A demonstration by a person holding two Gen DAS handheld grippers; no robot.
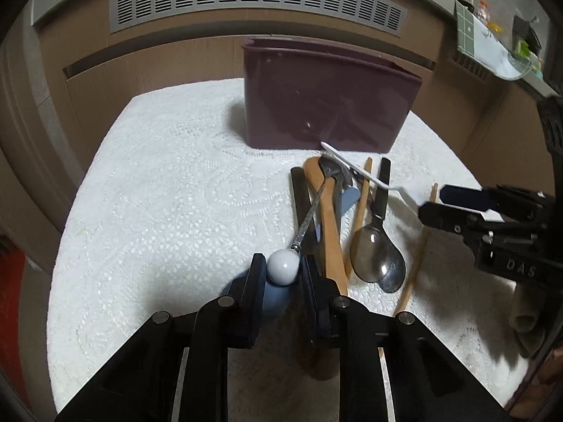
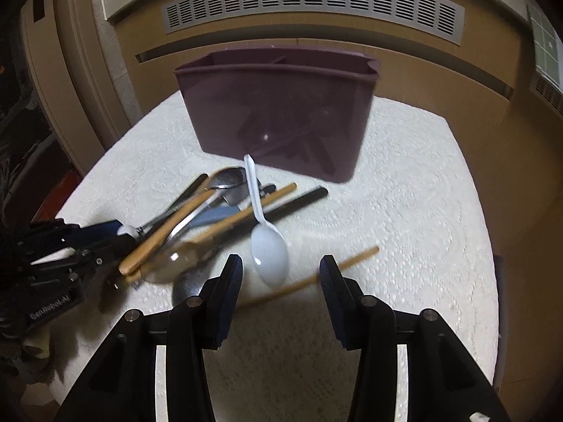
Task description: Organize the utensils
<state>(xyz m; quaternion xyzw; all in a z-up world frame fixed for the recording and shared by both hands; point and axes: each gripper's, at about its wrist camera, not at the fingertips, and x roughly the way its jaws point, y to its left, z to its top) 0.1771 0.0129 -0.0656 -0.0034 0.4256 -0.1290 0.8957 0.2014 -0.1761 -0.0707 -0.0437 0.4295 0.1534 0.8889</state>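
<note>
My left gripper (image 1: 283, 268) has its jaws pinching the white ball end of a metal spoon (image 1: 309, 211) atop the utensil pile (image 1: 352, 218). The right gripper (image 2: 280, 274) jaws are spread, with the white plastic spoon (image 2: 268, 249) between them, untouched, in front of the purple caddy (image 2: 278, 112).

A white textured cloth (image 1: 169, 183) covers the table. Beyond its far edge stands a brown wooden panel (image 2: 404, 66) with 1 long grey slotted vent (image 1: 257, 3) above.
</note>
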